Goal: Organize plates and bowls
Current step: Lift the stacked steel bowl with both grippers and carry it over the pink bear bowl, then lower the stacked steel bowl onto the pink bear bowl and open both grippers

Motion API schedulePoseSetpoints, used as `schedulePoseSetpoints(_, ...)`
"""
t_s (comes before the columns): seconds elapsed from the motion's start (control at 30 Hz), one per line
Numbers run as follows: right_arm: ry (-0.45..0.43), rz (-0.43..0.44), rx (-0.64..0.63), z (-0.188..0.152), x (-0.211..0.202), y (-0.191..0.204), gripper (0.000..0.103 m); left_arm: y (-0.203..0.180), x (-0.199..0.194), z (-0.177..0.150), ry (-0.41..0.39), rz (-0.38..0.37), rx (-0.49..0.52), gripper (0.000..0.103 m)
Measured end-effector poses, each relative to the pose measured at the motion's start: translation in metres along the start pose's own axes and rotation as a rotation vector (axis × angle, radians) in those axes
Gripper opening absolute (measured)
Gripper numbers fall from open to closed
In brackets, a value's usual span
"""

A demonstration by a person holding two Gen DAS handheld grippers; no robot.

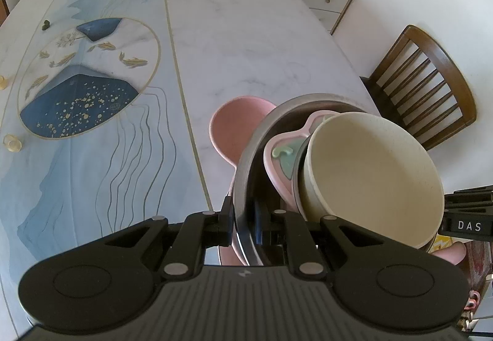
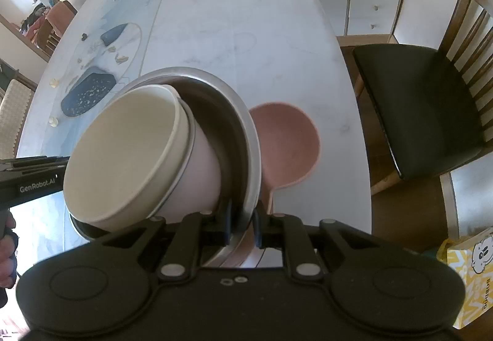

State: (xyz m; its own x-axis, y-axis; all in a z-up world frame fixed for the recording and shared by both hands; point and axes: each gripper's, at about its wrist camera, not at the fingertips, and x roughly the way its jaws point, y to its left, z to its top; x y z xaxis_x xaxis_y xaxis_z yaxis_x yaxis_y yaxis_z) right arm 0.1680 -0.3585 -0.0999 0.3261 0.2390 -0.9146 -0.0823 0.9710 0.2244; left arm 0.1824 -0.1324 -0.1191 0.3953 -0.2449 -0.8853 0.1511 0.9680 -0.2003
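**Both sets of fingers clamped on the steel bowl's rim**

I hold a wide, shallow metal bowl (image 1: pixel 246 153) by its rolled rim, one gripper on each side. My left gripper (image 1: pixel 243 217) has its fingers pinched narrow across the rim, one pad outside and one inside. My right gripper (image 2: pixel 242 219) has its fingers on the opposite edge the same way, nearly closed on the thin metal.

The metal bowl is brushed grey steel, dull outside and darker within. Inside it sits a cream bowl (image 1: pixel 372 174), matte, straight-walled and round, tilted against the steel wall. Beside the cream bowl, still inside the metal bowl, lies a pink plate (image 1: pixel 277 162) with a wavy outline and a pale green raised shape on it.

Just beyond the metal bowl, a pink bowl (image 2: pixel 286 144) with a small handle rests on the bench (image 1: pixel 234 42), partly hidden by the steel rim. The bench is pale marble-patterned and smooth.
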Motion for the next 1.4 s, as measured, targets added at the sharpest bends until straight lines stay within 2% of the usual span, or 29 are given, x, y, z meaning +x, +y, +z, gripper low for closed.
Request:
schedulePoseSetpoints(0.27, -0.005, -0.020, -0.003, -0.001, 0.000, 0.004, 0.018, -0.001, 0.000, 0.001, 0.002, -0.008, 0.011, 0.012)
schedulePoseSetpoints(0.4, -0.014, -0.028, 0.000, 0.000, -0.002, 0.005, 0.023, -0.001, -0.003, 0.000, -0.009, -0.006, 0.025, 0.012)
schedulePoseSetpoints(0.83, -0.040, -0.064, 0.001, -0.002, -0.015, 0.011, 0.028, 0.005, -0.021, -0.002, -0.044, -0.018, 0.039, 0.012)
schedulePoseSetpoints(1.13, -0.122, -0.067, -0.020, -0.010, -0.042, 0.023, 0.035, 0.006, -0.051, -0.010, -0.118, -0.002, 0.081, 0.013)
schedulePoseSetpoints(1.37, -0.216, -0.064, -0.045, -0.027, -0.068, 0.038, 0.049, 0.007, -0.080, -0.022, -0.188, 0.005, 0.110, 0.013)
schedulePoseSetpoints(1.4, -0.228, -0.065, -0.050, -0.030, -0.071, 0.041, 0.051, 0.007, -0.084, -0.025, -0.197, 0.008, 0.116, 0.016)
